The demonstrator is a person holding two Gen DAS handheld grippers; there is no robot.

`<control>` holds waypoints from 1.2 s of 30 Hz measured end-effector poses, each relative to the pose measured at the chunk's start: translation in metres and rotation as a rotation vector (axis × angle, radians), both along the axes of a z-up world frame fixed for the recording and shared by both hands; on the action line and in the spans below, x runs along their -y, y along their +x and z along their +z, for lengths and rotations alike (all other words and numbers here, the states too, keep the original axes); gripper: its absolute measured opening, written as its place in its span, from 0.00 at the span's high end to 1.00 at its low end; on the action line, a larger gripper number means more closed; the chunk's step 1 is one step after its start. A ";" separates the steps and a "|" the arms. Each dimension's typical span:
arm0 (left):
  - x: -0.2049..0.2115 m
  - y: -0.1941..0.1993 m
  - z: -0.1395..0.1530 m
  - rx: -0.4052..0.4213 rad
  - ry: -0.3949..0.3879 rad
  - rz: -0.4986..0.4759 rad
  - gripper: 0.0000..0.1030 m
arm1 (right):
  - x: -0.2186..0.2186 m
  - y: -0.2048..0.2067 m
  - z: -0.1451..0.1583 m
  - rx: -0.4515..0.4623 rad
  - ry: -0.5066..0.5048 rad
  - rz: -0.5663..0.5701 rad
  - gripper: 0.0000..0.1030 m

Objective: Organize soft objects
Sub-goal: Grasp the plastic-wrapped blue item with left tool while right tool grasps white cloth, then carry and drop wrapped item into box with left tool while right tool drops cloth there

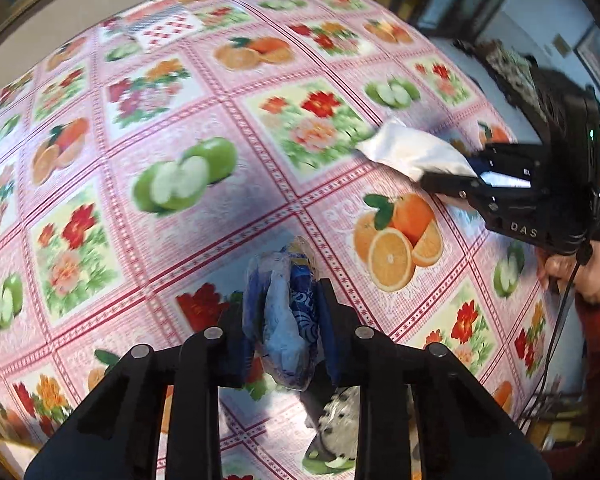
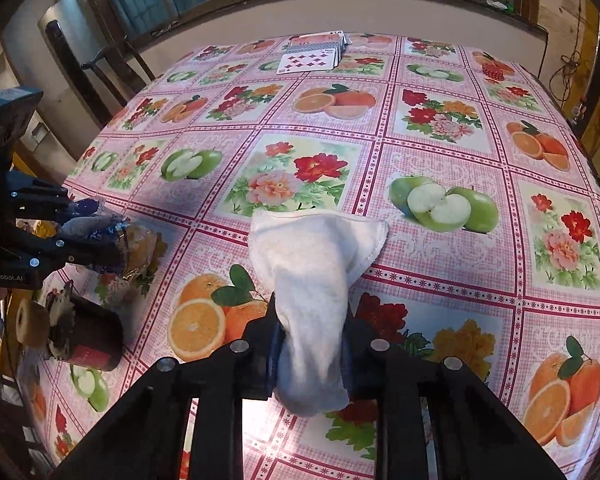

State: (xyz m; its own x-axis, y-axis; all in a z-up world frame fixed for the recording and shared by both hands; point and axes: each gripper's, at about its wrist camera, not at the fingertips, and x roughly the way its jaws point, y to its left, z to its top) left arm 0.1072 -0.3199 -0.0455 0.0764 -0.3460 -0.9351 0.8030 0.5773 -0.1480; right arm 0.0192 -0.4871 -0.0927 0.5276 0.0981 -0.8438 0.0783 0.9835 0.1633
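We hold both loads clamped above the tablecloth (image 2: 440,276): our right gripper (image 2: 310,360) pinches a white cloth (image 2: 312,248) running forward from the fingers, our left gripper (image 1: 286,320) what seems a crumpled blue plastic bag (image 1: 286,304).

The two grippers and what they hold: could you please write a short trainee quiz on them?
1. True or false: the right gripper is shut on a white cloth.
2. What does the left gripper grip: A a blue-and-clear plastic bag, B a card, C an apple?
3. Fill in: the playing cards lie at the table's ___ edge, by the wall.

Key: 1 true; 2 A; 3 far.
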 end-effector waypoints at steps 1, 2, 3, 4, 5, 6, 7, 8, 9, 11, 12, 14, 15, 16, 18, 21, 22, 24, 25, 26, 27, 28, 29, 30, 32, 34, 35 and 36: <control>-0.007 0.000 0.004 0.025 0.000 0.033 0.76 | 0.000 -0.002 0.003 0.007 0.006 -0.007 0.76; -0.016 -0.001 0.006 0.053 -0.004 0.060 0.76 | 0.000 -0.003 0.007 0.016 0.010 -0.012 0.76; -0.021 0.000 0.012 0.066 -0.025 0.092 0.76 | -0.002 -0.005 0.011 0.022 0.013 -0.014 0.76; -0.031 0.000 0.017 0.082 -0.043 0.134 0.76 | -0.004 -0.008 0.016 0.035 0.012 -0.017 0.76; -0.040 0.003 0.020 0.125 -0.043 0.168 0.76 | -0.007 -0.010 0.023 0.049 0.011 -0.015 0.76; -0.046 -0.001 0.026 0.171 -0.046 0.194 0.76 | -0.010 -0.012 0.030 0.057 0.014 -0.010 0.76; -0.055 -0.005 0.031 0.206 -0.057 0.224 0.76 | -0.015 -0.013 0.038 0.072 0.014 -0.007 0.76; -0.067 -0.012 0.038 0.243 -0.068 0.258 0.76 | -0.021 -0.015 0.047 0.089 0.012 -0.002 0.76; -0.075 -0.017 0.043 0.289 -0.073 0.284 0.76 | -0.029 -0.016 0.057 0.108 0.006 0.011 0.76; -0.097 -0.028 0.055 0.375 -0.084 0.338 0.76 | -0.048 -0.018 0.076 0.142 0.007 0.038 0.75; -0.107 -0.033 0.061 0.413 -0.090 0.362 0.76 | -0.058 -0.018 0.085 0.158 0.008 0.055 0.75; -0.130 -0.045 0.071 0.477 -0.106 0.411 0.76 | -0.083 -0.019 0.100 0.191 0.013 0.091 0.73; -0.142 -0.051 0.075 0.496 -0.120 0.432 0.76 | -0.098 -0.020 0.107 0.206 0.015 0.114 0.73; -0.152 -0.057 0.079 0.516 -0.132 0.453 0.76 | -0.113 -0.020 0.113 0.221 0.019 0.139 0.73; -0.174 -0.072 0.087 0.569 -0.145 0.495 0.76 | -0.144 -0.021 0.122 0.250 0.036 0.186 0.73; -0.208 -0.093 0.094 0.621 -0.167 0.561 0.76 | -0.194 -0.022 0.129 0.278 0.056 0.266 0.73; -0.218 -0.099 0.095 0.637 -0.170 0.583 0.76 | -0.211 -0.021 0.129 0.281 0.067 0.294 0.73; -0.240 -0.108 0.096 0.666 -0.170 0.630 0.76 | -0.243 -0.018 0.128 0.287 0.094 0.341 0.73; -0.249 -0.111 0.095 0.678 -0.165 0.651 0.76 | -0.258 -0.016 0.127 0.284 0.110 0.363 0.73; -0.258 -0.114 0.095 0.688 -0.161 0.674 0.76 | -0.272 -0.014 0.125 0.285 0.122 0.381 0.73; -0.268 -0.115 0.092 0.693 -0.155 0.692 0.76 | -0.289 -0.012 0.124 0.285 0.126 0.401 0.73; -0.276 -0.116 0.090 0.695 -0.150 0.707 0.76 | -0.303 -0.010 0.122 0.280 0.130 0.421 0.73; -0.284 -0.117 0.089 0.697 -0.148 0.724 0.76 | -0.317 -0.008 0.120 0.277 0.136 0.440 0.73; -0.293 -0.118 0.087 0.700 -0.146 0.742 0.76 | -0.330 -0.006 0.118 0.275 0.136 0.456 0.73; -0.308 -0.119 0.084 0.705 -0.141 0.776 0.76 | -0.350 -0.003 0.113 0.268 0.151 0.481 0.73; -0.321 -0.120 0.081 0.704 -0.144 0.808 0.76 | -0.367 0.000 0.107 0.255 0.164 0.500 0.73; -0.326 -0.122 0.079 0.704 -0.142 0.821 0.76 | -0.375 0.001 0.106 0.253 0.166 0.507 0.73; -0.331 -0.121 0.077 0.702 -0.142 0.834 0.76 | -0.382 0.003 0.103 0.247 0.172 0.514 0.73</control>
